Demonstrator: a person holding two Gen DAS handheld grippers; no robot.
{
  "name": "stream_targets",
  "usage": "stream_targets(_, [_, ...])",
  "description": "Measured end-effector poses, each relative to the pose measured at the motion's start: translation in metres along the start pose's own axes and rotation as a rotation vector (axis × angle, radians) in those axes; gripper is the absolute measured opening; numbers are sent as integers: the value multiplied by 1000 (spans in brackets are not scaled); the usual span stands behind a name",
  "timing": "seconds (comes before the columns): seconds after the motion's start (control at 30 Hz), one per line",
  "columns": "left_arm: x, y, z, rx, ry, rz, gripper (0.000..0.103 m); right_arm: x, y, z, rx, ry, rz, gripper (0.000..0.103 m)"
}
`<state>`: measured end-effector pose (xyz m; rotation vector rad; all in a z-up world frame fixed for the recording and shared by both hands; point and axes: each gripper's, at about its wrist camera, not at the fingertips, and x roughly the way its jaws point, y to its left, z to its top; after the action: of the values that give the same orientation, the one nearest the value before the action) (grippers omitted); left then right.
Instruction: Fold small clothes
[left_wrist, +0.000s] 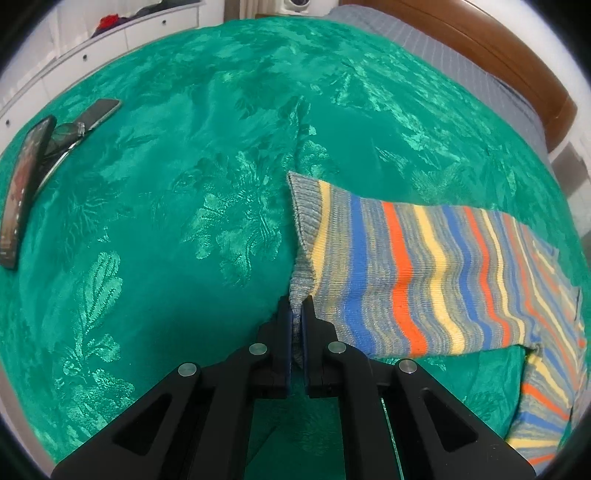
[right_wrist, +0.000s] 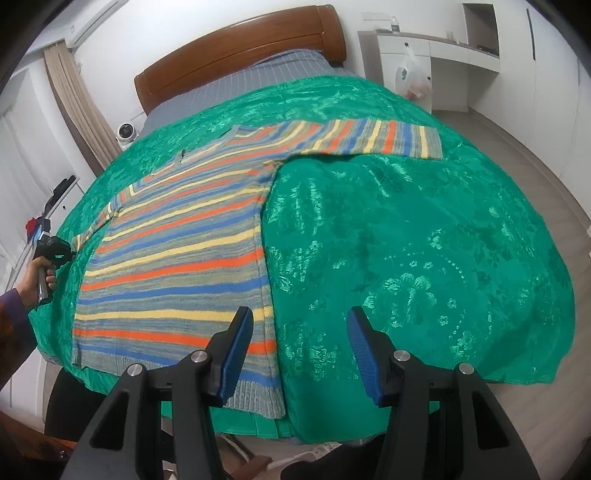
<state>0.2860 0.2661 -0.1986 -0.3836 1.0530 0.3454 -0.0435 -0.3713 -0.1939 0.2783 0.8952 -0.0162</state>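
A striped knit sweater (right_wrist: 177, 236) in orange, blue, yellow and grey lies flat on the green bedspread (right_wrist: 406, 240). Its far sleeve (right_wrist: 369, 138) stretches out to the right. In the left wrist view my left gripper (left_wrist: 296, 306) is shut on the grey ribbed cuff (left_wrist: 303, 236) of the near sleeve (left_wrist: 406, 273), lifting its corner a little. The left gripper also shows at the far left of the right wrist view (right_wrist: 55, 251), held in a hand. My right gripper (right_wrist: 301, 321) is open and empty above the sweater's bottom right hem corner.
Two phones (left_wrist: 22, 192) and sunglasses (left_wrist: 62, 140) lie on the bedspread at its left edge. A wooden headboard (right_wrist: 240, 48) and grey sheet (right_wrist: 240, 85) lie beyond. White cabinets (right_wrist: 424, 55) and a hanging plastic bag (right_wrist: 410, 77) stand at the right.
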Motion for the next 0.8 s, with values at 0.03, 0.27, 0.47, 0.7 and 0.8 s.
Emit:
stream_targets(0.03, [-1, 1, -1, 1, -1, -3, 4, 1, 1, 0, -4, 0, -1, 53])
stream_targets(0.27, [-39, 16, -19, 51, -61, 8, 34, 5, 3, -3, 8, 3, -8, 54])
stream_targets(0.47, [-106, 21, -79, 149, -223, -59, 81, 6, -12, 7, 15, -48, -86, 71])
stream_targets(0.7, [-93, -23, -125, 262, -177, -154, 92, 44, -32, 54, -4, -117, -159, 72])
stream_targets(0.8, [-76, -38, -121, 244, -186, -157, 92, 69, -46, 70, 20, -147, -211, 75])
